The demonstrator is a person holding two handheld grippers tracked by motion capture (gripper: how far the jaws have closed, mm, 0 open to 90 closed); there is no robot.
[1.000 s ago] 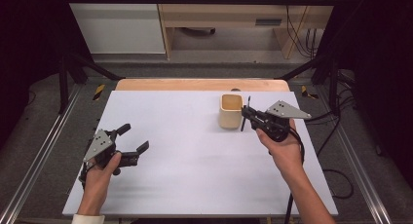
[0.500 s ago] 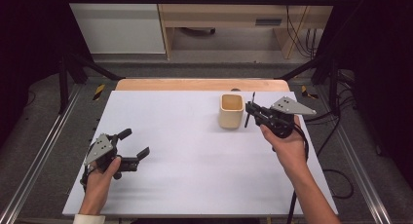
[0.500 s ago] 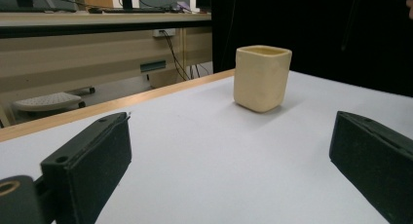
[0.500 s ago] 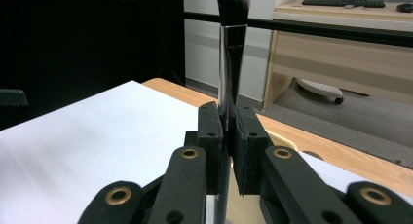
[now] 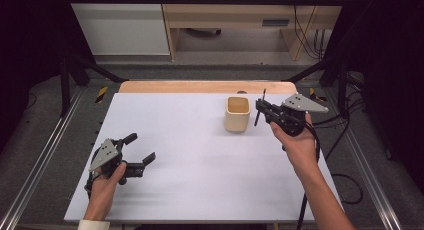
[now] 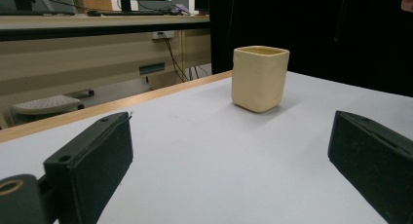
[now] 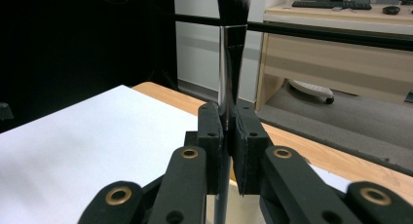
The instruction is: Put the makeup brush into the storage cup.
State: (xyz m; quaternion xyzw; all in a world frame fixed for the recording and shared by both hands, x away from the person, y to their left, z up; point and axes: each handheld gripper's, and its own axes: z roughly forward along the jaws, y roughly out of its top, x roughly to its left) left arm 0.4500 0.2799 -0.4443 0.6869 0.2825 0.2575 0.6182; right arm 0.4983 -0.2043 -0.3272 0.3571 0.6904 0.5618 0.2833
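Right gripper [image 5: 261, 111] clamps the brush [image 7: 229, 48] upright just beside the cup [image 5: 237, 114] near the table's [image 5: 200, 190] far edge, left gripper [image 5: 141, 150] idles released near the left edge — best to centre the handle over the mouth before lowering.

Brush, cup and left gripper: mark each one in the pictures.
brush [image 7: 229, 44], right gripper view, on the metal ferrule just below the dark bristles.
cup [image 5: 237, 117], high view, on its near outer wall.
left gripper [image 5: 139, 149], high view, midway between its open fingers.
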